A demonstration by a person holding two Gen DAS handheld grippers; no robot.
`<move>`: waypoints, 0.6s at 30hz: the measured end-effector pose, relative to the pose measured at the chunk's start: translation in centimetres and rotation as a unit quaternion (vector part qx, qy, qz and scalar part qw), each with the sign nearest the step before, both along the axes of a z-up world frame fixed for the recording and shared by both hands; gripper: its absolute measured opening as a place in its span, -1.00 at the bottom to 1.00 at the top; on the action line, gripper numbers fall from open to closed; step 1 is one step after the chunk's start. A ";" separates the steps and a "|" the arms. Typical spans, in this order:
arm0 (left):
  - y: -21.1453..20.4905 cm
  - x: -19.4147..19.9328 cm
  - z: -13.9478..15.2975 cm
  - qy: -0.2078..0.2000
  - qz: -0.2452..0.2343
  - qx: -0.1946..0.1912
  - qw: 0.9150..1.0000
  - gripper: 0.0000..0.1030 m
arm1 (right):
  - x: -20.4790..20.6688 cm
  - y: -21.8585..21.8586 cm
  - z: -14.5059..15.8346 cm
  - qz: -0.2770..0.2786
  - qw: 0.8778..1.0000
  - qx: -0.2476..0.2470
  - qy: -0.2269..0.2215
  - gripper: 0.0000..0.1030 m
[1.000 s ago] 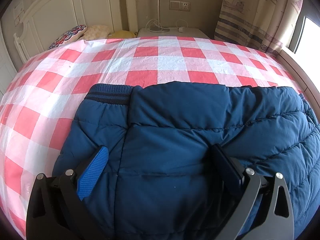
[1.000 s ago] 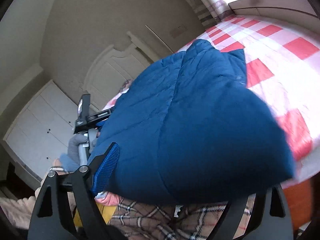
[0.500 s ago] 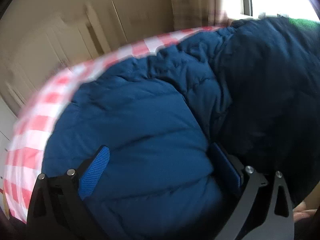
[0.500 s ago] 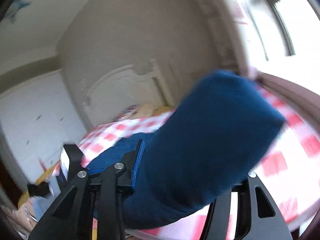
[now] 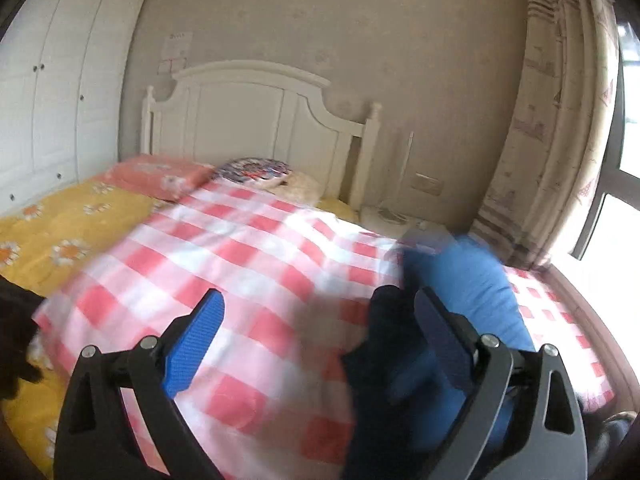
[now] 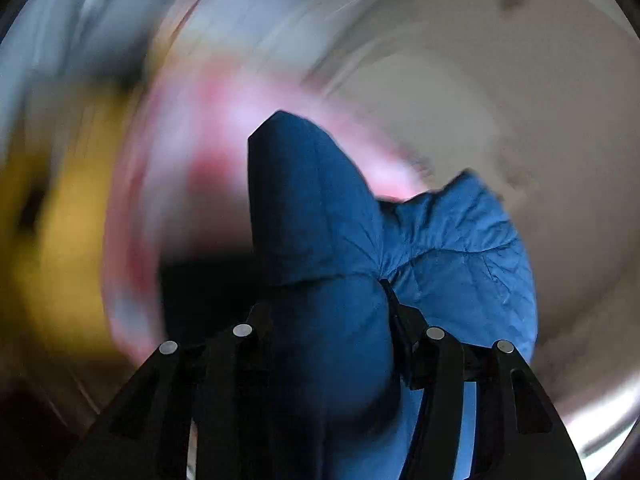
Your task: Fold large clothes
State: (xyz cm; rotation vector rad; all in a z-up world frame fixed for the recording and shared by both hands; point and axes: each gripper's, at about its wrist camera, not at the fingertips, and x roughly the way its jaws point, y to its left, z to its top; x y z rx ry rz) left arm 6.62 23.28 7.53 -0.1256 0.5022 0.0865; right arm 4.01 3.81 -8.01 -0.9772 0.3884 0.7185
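Two views, one blurred. Under me spreads a bed's pink-and-white checked cover, beside a yellow daisy-print sheet, a white panelled headboard and a white wardrobe. My left gripper stands spread and empty. My right gripper pinches the puffy blue quilted jacket, which bulges over its fingers and blocks the view.

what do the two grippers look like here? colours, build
Left gripper: black triangular linkage frames with cut-out windows, silver pivot pins, and ribbed blue pads on the fingers. Right gripper: same black frames and silver pins; its pads are hidden by fabric. No cables, markings or sleeves visible.
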 end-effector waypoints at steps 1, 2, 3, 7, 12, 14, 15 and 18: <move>-0.2 -0.1 0.0 0.004 -0.005 0.006 1.000 0.87 | -1.7 1.4 -2.5 0.008 0.994 -0.057 -0.088 0.15; -0.6 0.2 -0.1 0.011 -0.014 0.012 1.000 0.89 | -2.5 2.0 -3.7 0.006 0.988 -0.083 -0.129 0.15; -1.6 0.7 -0.3 0.022 -0.032 0.022 0.999 0.90 | -2.5 2.1 -4.0 -0.007 0.987 -0.082 -0.136 0.15; -6.8 3.4 -1.2 0.047 -0.115 0.066 0.990 0.95 | -0.9 0.3 -2.5 -0.021 0.995 -0.042 -0.088 0.16; -13.9 11.8 -4.6 0.098 -0.174 0.148 0.969 0.95 | -2.1 -0.3 -1.7 -0.017 0.995 -0.039 -0.092 0.19; -14.9 15.0 -8.0 0.149 -0.171 0.161 0.960 0.96 | -3.1 -0.5 -1.0 -0.009 0.997 -0.026 -0.079 0.30; -15.2 16.7 -11.1 0.185 -0.170 0.164 0.954 0.96 | -3.6 -1.5 -0.3 0.004 0.998 -0.014 -0.063 0.36; -13.4 16.6 -13.3 0.162 -0.160 0.108 0.968 0.96 | -4.5 -6.3 2.9 0.044 0.996 0.071 0.030 0.55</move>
